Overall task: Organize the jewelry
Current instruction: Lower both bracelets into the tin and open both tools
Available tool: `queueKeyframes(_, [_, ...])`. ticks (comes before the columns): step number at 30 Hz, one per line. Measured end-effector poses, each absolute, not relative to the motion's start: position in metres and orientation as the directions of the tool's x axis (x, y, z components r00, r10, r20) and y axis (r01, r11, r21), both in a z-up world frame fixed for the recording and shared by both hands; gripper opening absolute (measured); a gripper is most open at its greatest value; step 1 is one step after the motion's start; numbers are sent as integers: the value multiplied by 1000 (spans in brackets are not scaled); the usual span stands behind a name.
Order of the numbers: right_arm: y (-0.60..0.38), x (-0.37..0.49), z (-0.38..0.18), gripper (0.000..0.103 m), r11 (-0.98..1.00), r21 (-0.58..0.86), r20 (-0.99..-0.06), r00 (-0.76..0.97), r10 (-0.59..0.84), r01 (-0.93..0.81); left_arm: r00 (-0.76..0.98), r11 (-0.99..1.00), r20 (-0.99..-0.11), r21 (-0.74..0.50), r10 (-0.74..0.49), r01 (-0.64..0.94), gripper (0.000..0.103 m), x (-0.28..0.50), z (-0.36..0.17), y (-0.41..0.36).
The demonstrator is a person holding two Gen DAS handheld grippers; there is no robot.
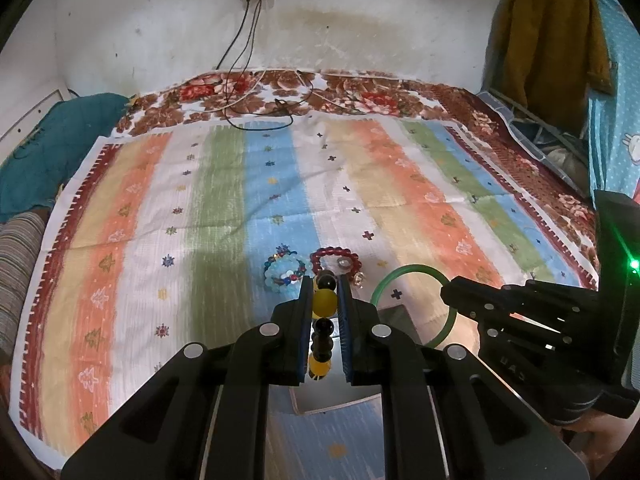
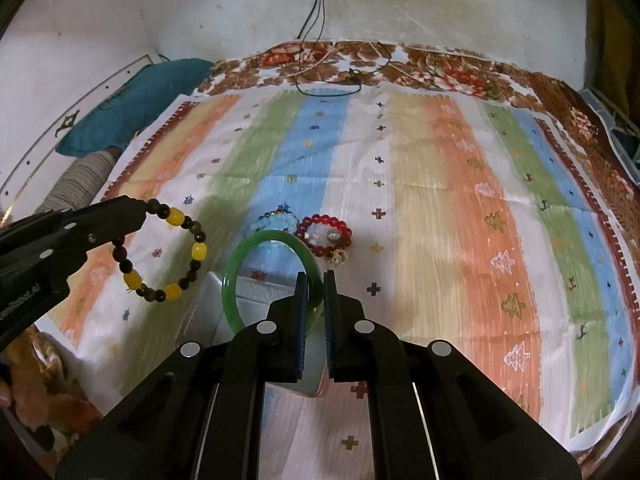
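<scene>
My left gripper (image 1: pixel 325 284) is shut on a yellow-and-dark bead bracelet (image 1: pixel 323 304) and holds it above the striped cloth; the bracelet hangs as a ring in the right wrist view (image 2: pixel 160 256). My right gripper (image 2: pixel 316 280) is shut on a green bangle (image 2: pixel 240 264), held above a clear box (image 2: pixel 216 300); the bangle also shows in the left wrist view (image 1: pixel 416 270). A light-blue bead bracelet (image 1: pixel 284 274) and a red bead bracelet (image 1: pixel 334 256) lie on the cloth just beyond both grippers, with small rings (image 1: pixel 343 263) at the red one.
The striped cloth (image 1: pixel 400 184) covers a floral bedspread (image 1: pixel 280 92). Cables (image 1: pixel 248 112) lie at the far edge by the wall. A teal pillow (image 1: pixel 52 144) is at the left. Clothes (image 1: pixel 552 40) hang at the right.
</scene>
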State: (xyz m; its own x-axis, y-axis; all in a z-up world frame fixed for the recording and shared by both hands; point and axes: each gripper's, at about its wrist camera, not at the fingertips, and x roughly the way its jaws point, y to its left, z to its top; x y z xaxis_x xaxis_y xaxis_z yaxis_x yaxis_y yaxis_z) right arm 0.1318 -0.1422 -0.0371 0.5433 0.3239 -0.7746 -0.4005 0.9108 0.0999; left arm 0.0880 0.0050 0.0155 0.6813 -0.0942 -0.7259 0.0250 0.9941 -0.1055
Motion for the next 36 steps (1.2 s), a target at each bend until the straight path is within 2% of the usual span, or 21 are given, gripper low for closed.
queueKeyframes(7, [-142, 127, -41, 11, 898, 133, -784, 510, 354, -419, 682, 994, -726, -104, -94, 27, 12, 81, 14, 2])
queueKeyframes(8, [-141, 128, -43, 13, 893, 151, -788, 494, 368, -425, 685, 995, -723, -102, -88, 20, 18, 81, 14, 2])
queueKeyframes(9, [-141, 129, -44, 17, 892, 160, -793, 483, 372, -423, 686, 995, -723, -103, -84, 14, 23, 81, 14, 3])
queueKeyframes(10, [-141, 129, -45, 35, 894, 162, -795, 481, 369, -418, 687, 995, -722, -102, -79, 7, 30, 81, 14, 4])
queueKeyframes(11, [-142, 129, -44, 48, 898, 159, -793, 489, 363, -410, 687, 995, -723, -99, -71, -1, 32, 81, 14, 5])
queueKeyframes(13, [-144, 130, -43, 48, 904, 154, -791, 499, 354, -398, 683, 996, -729, -89, -47, -27, 34, 84, 12, 10])
queueKeyframes(18, [-149, 136, -46, 52, 916, 157, -799, 498, 337, -369, 668, 991, -744, -105, -19, -88, 51, 91, 7, 27])
queueKeyframes(23, [-150, 144, -47, 63, 921, 164, -800, 499, 333, -352, 642, 980, -766, -138, -13, -145, 63, 99, 1, 44])
queueKeyframes(26, [-151, 149, -49, 66, 924, 164, -804, 496, 327, -345, 620, 973, -784, -149, -9, -174, 71, 105, -6, 52])
queueKeyframes(30, [-150, 157, -52, 71, 927, 164, -812, 488, 321, -336, 598, 968, -802, -150, 0, -202, 77, 113, -12, 59])
queueKeyframes(32, [-150, 161, -54, 81, 930, 163, -814, 487, 315, -330, 587, 966, -810, -145, 7, -212, 78, 118, -16, 62])
queueKeyframes(36, [-148, 169, -57, 83, 934, 158, -819, 486, 306, -321, 569, 968, -822, -135, 10, -213, 79, 127, -23, 63])
